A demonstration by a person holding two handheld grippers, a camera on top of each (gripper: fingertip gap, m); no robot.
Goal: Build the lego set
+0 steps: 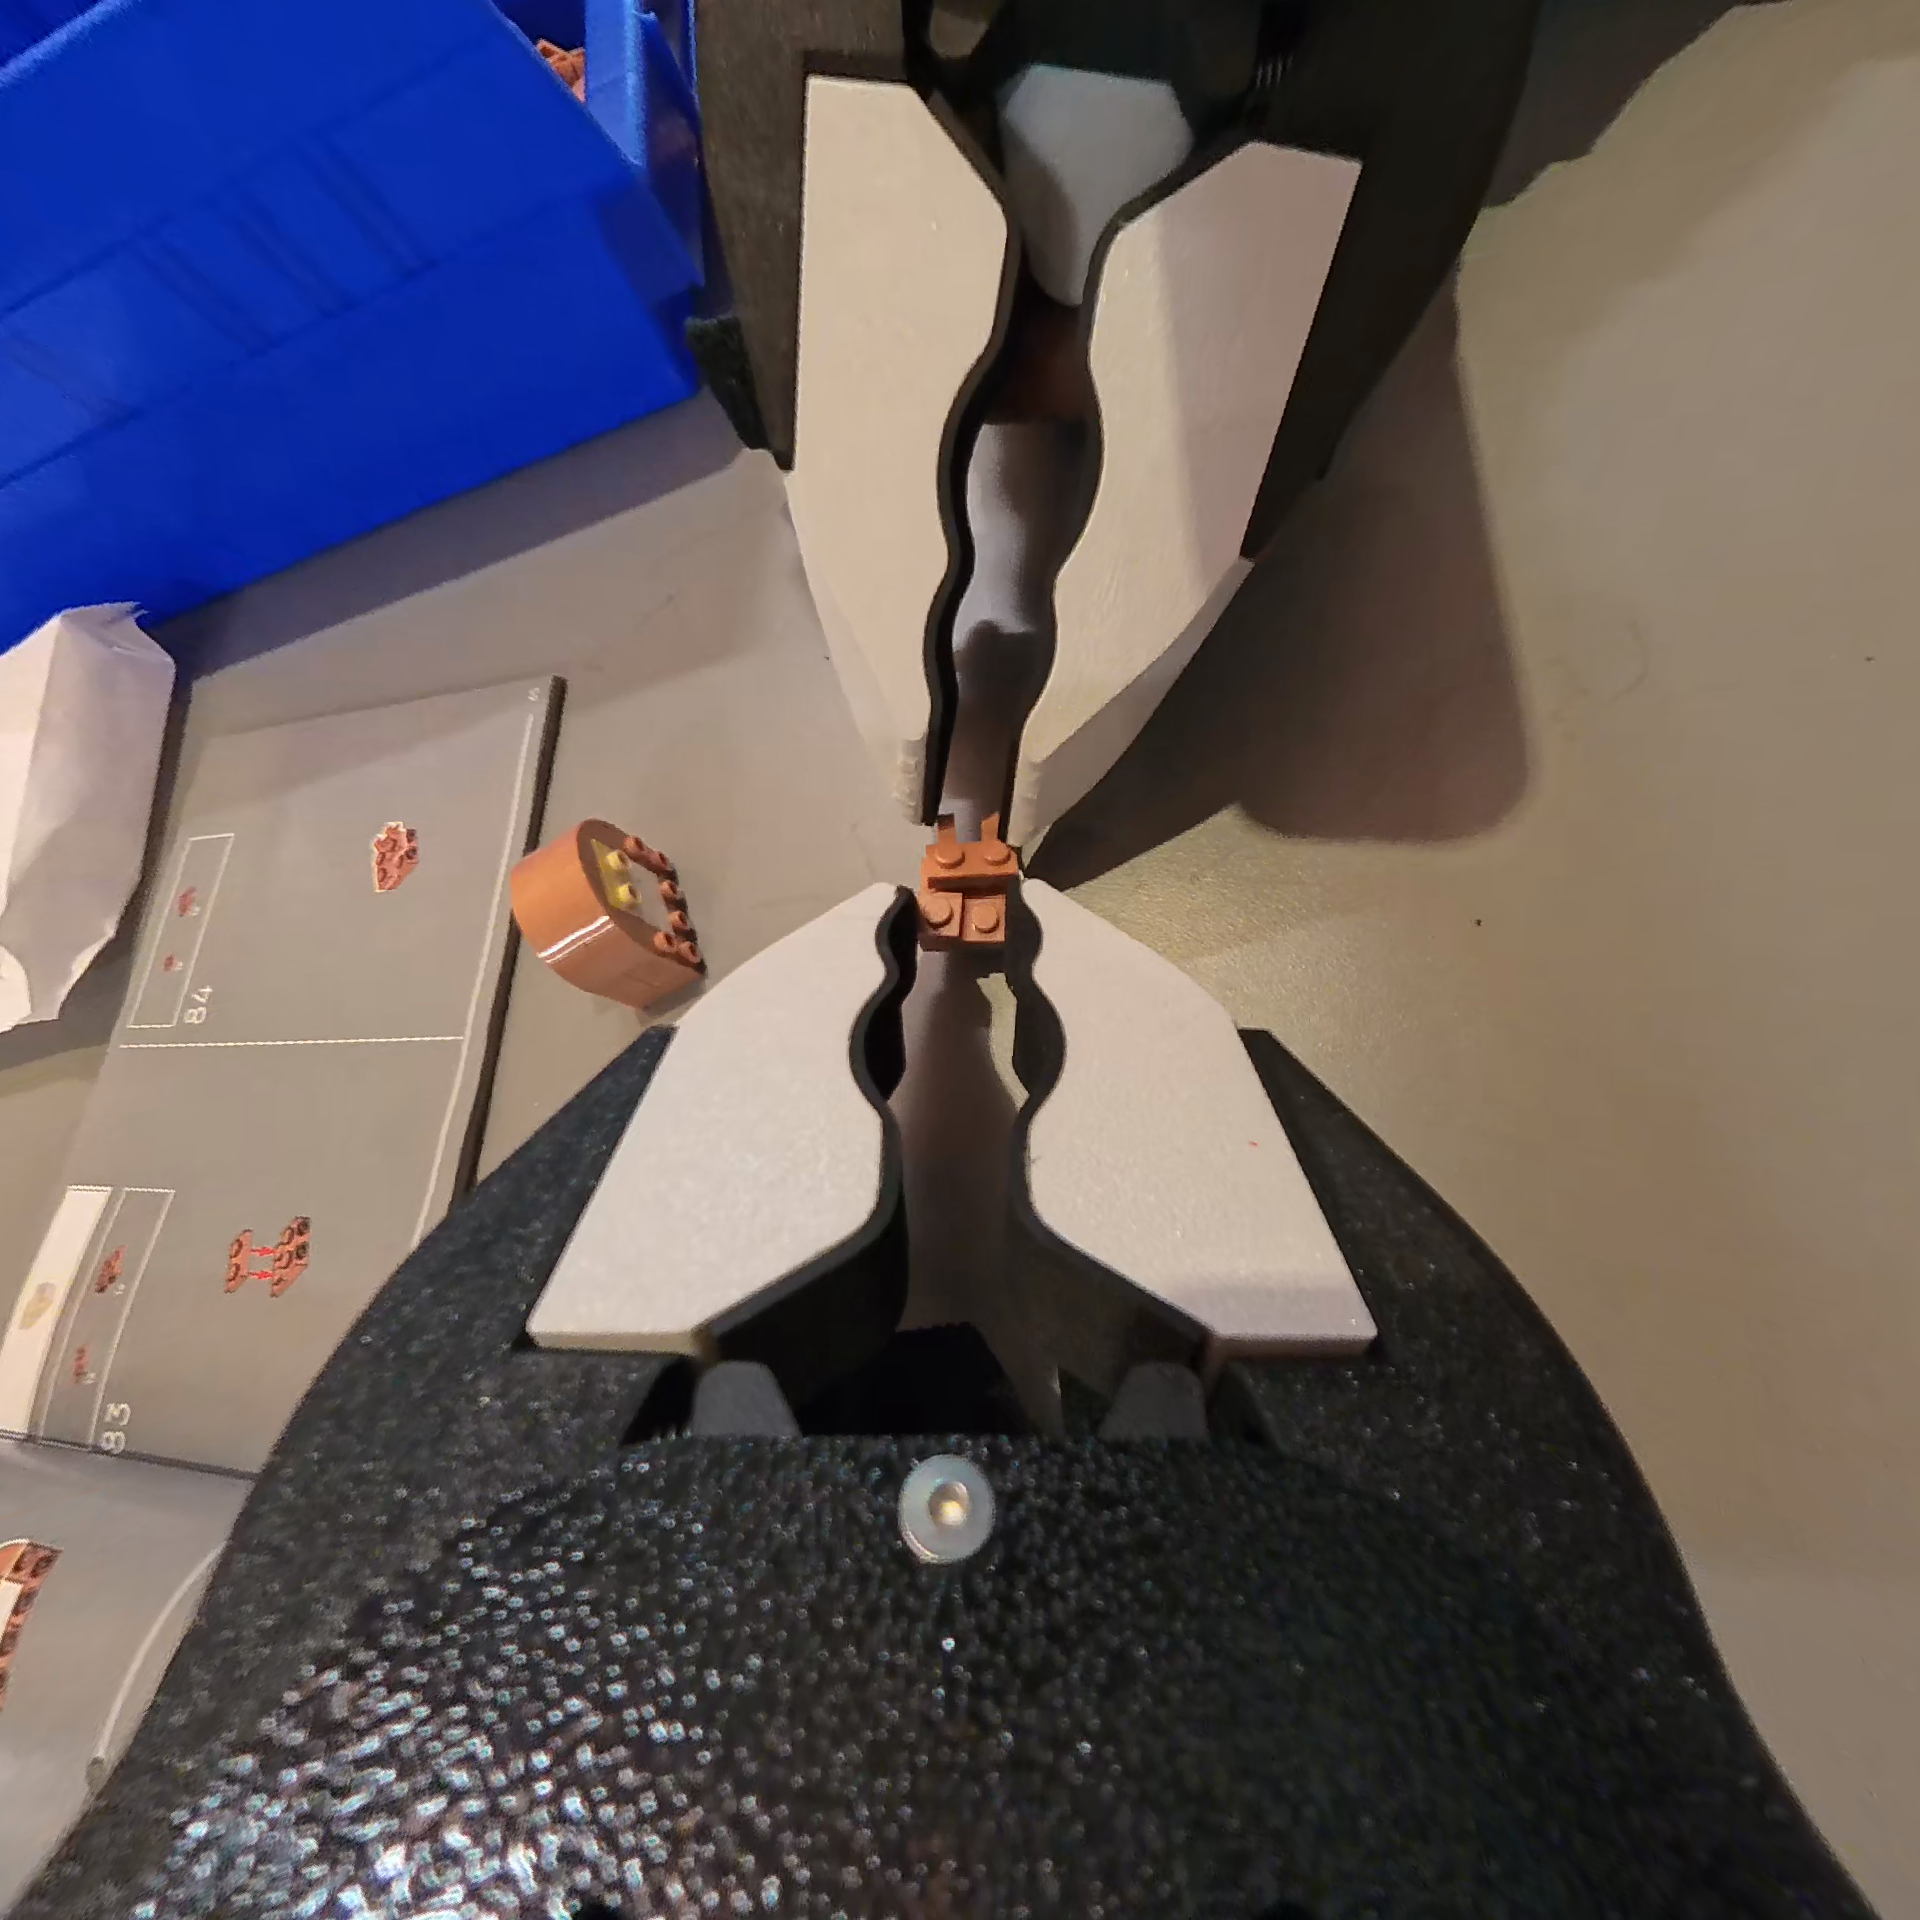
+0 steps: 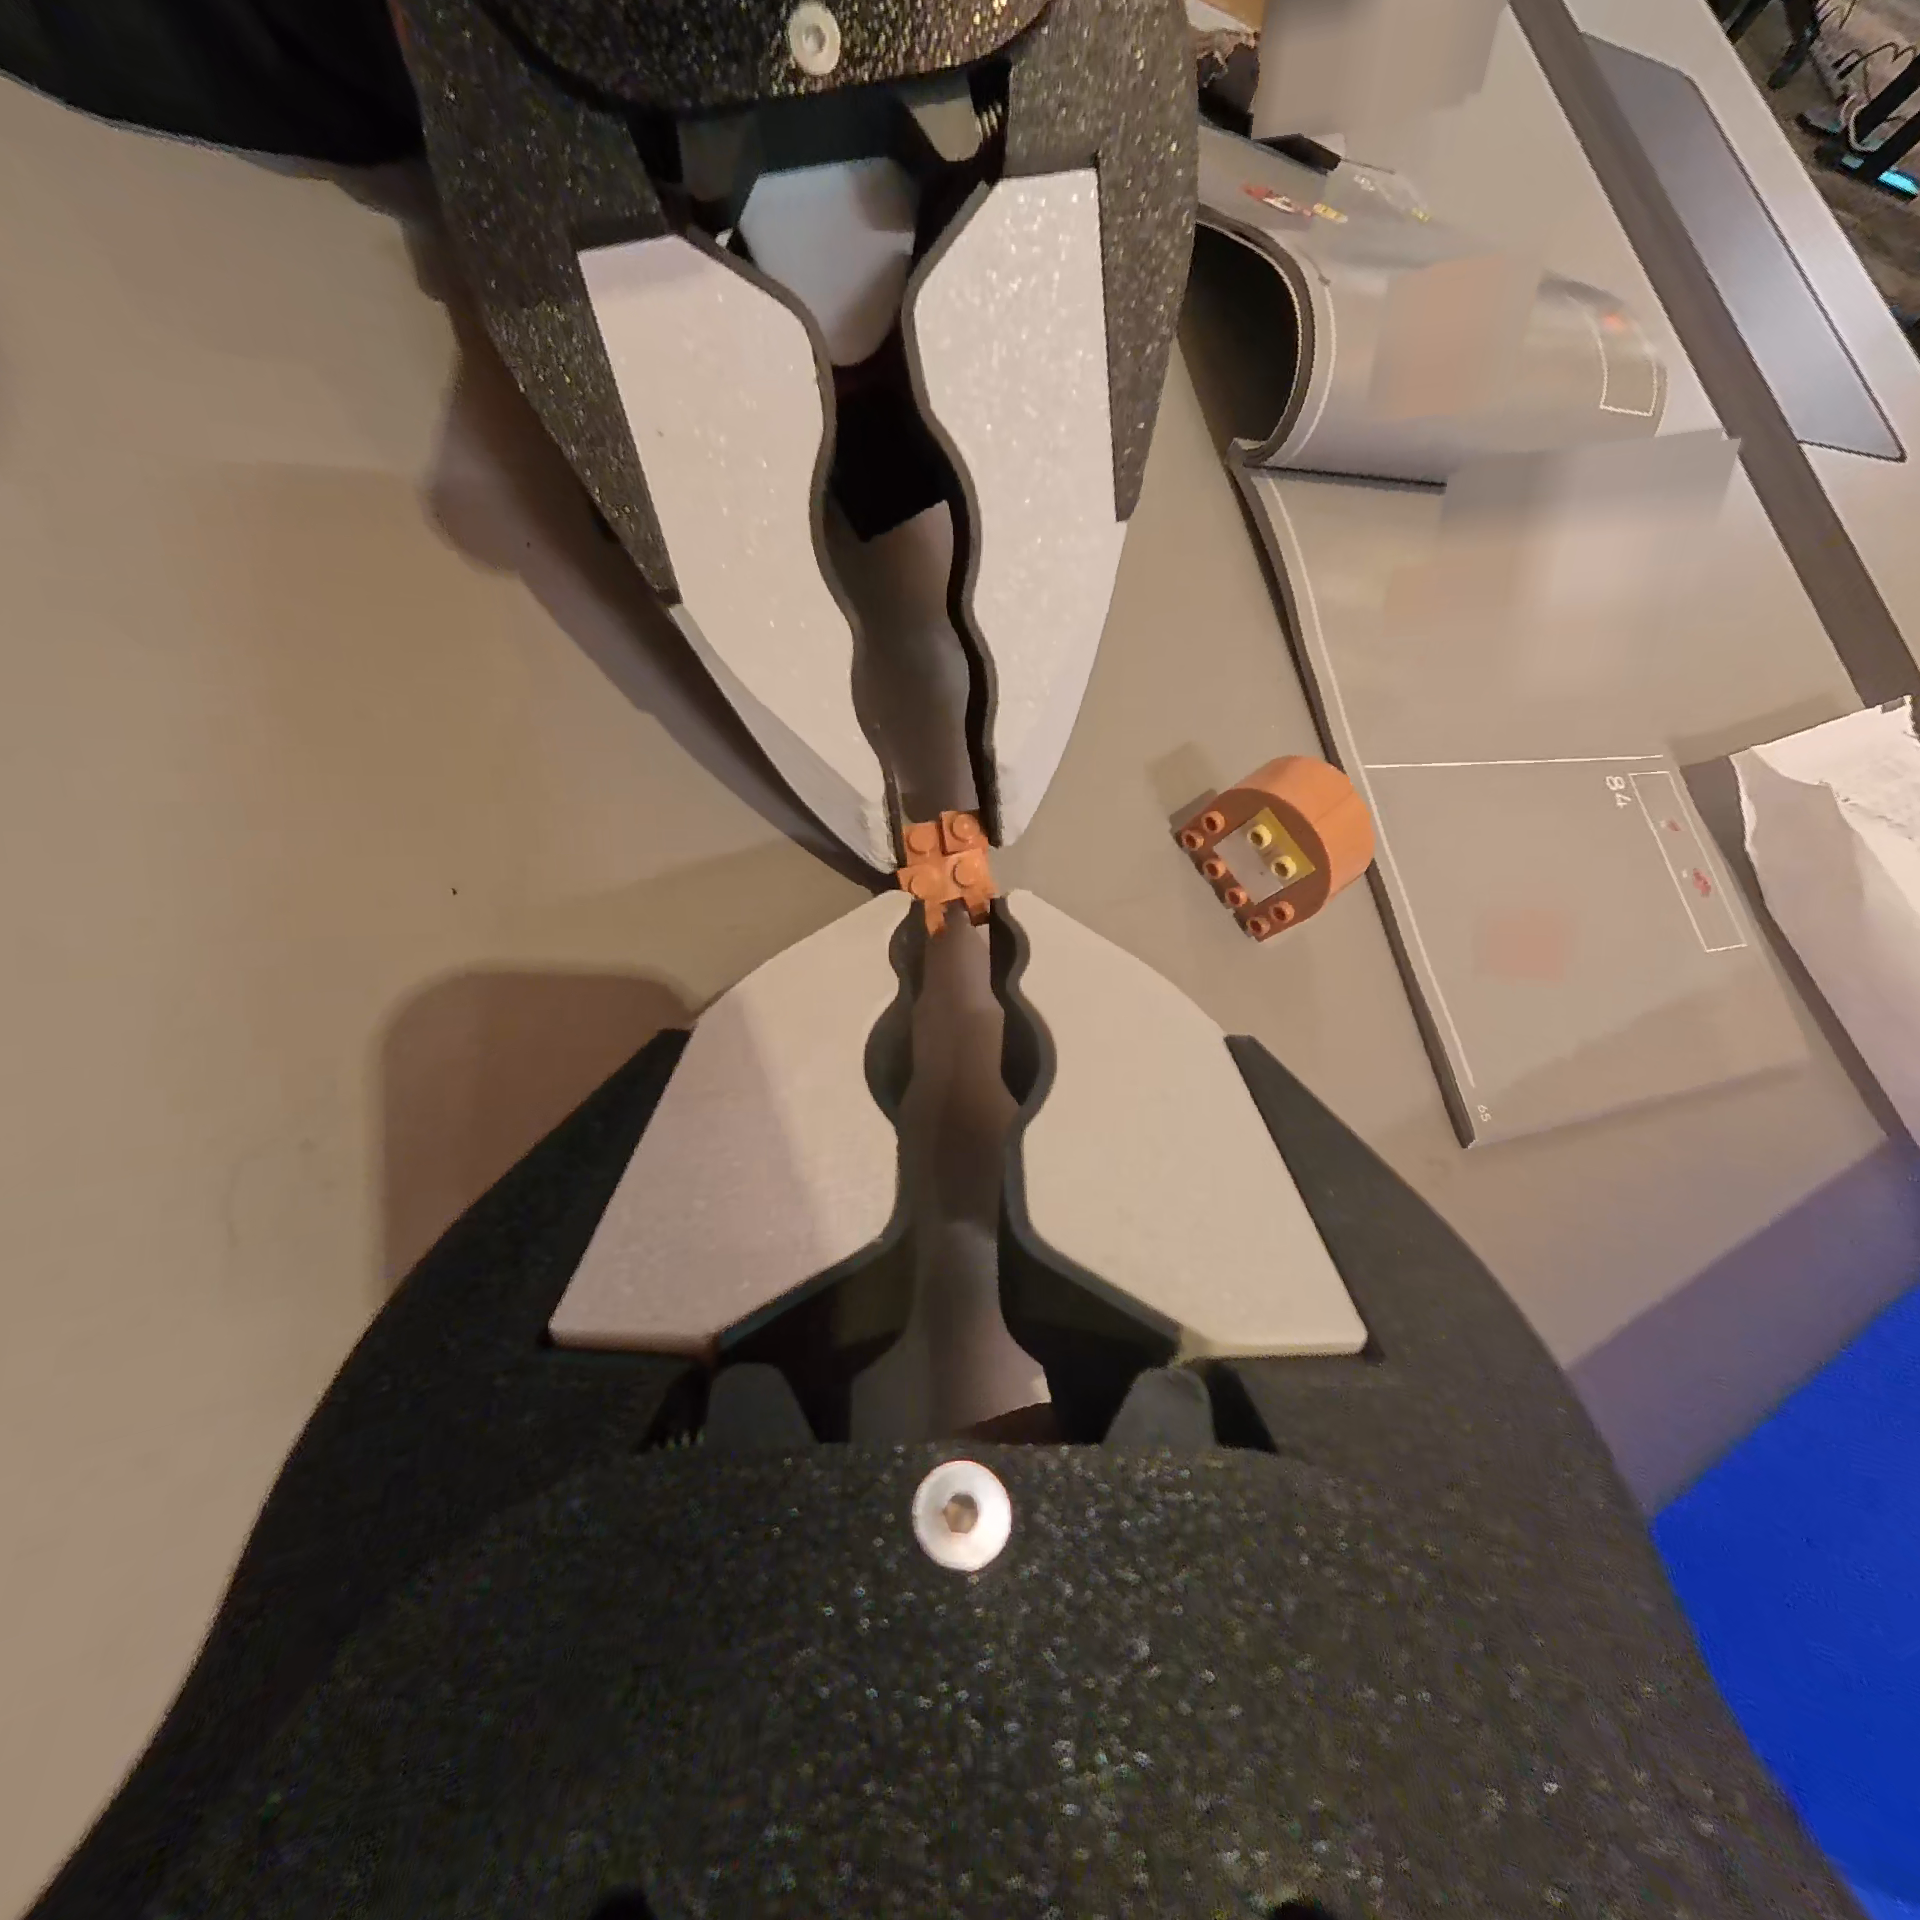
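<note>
Overhead, left gripper (image 1: 964, 930) and right gripper (image 2: 951, 914) meet tip to tip, each nearly closed, pinching joined small brown bricks (image 1: 966, 899), with a round brown block (image 1: 608, 914) at nine o'clock.

Both grippers have black bodies with a rough, pebbled plastic finish that glints under the light; the left gripper (image 1: 966, 914) and right gripper (image 2: 948, 914) carry fingers (image 1: 769, 1122) faced in pale grey matt material with a fine grain, edged by a thin black rubbery lining. A bright metal screw (image 2: 961, 1529) sits in the right body. The small brown bricks (image 1: 966, 894) pinched at the fingertips are smooth, slightly shiny plastic. The rounded brown block (image 2: 1283, 847) near the booklet is glossy plastic with yellow studs. The booklet (image 2: 1558, 935) has matt grey paper pages. The table (image 2: 260, 623) is smooth and dull beige. The blue bin (image 1: 312, 260) looks like smooth plastic. Crumpled white paper (image 1: 62, 810) lies at the table's edge.
</note>
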